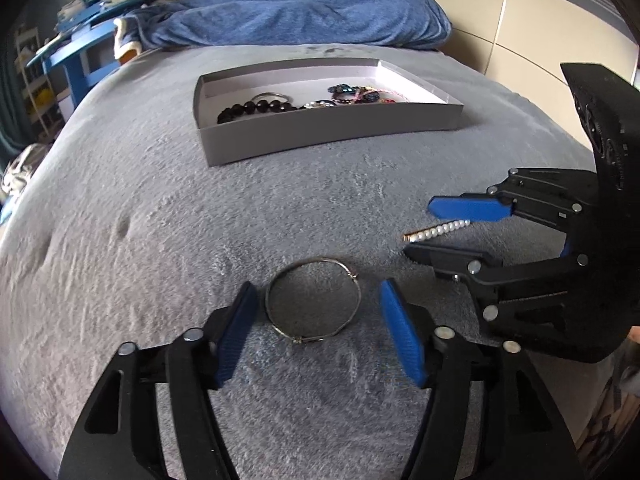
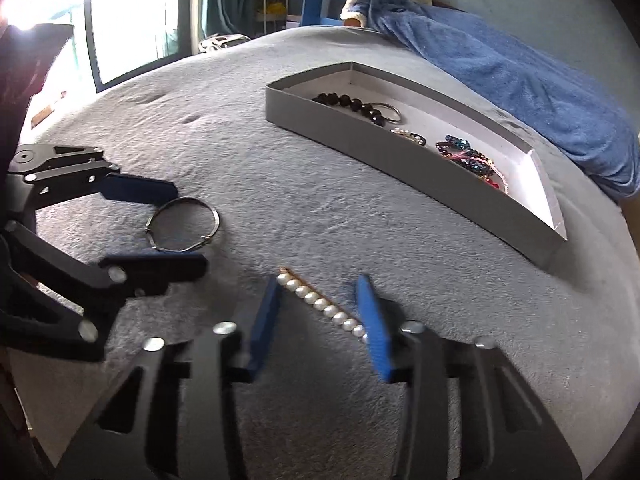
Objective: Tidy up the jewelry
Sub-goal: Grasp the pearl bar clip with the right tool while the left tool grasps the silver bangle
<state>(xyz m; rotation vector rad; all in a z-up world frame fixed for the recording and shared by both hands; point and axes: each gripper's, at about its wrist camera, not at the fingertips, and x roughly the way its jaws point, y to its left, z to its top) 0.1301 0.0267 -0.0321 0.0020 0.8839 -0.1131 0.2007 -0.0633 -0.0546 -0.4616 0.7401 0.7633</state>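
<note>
Two grippers straddle loose pieces short of the tray (image 1: 320, 132): left gripper (image 1: 316, 332) spread around the bangle (image 1: 313, 300), right gripper (image 2: 320, 320) part-spread over the pearl clip (image 2: 324, 306), pads not yet pinching, so either thin piece could skid or sink into the soft blanket (image 1: 160, 240).

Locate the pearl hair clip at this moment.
The pearl clip lies flat on the grey bedspread, between the right gripper's blue fingers, nearer than the grey tray. The silver bangle lies to its left in the right wrist view.
</note>
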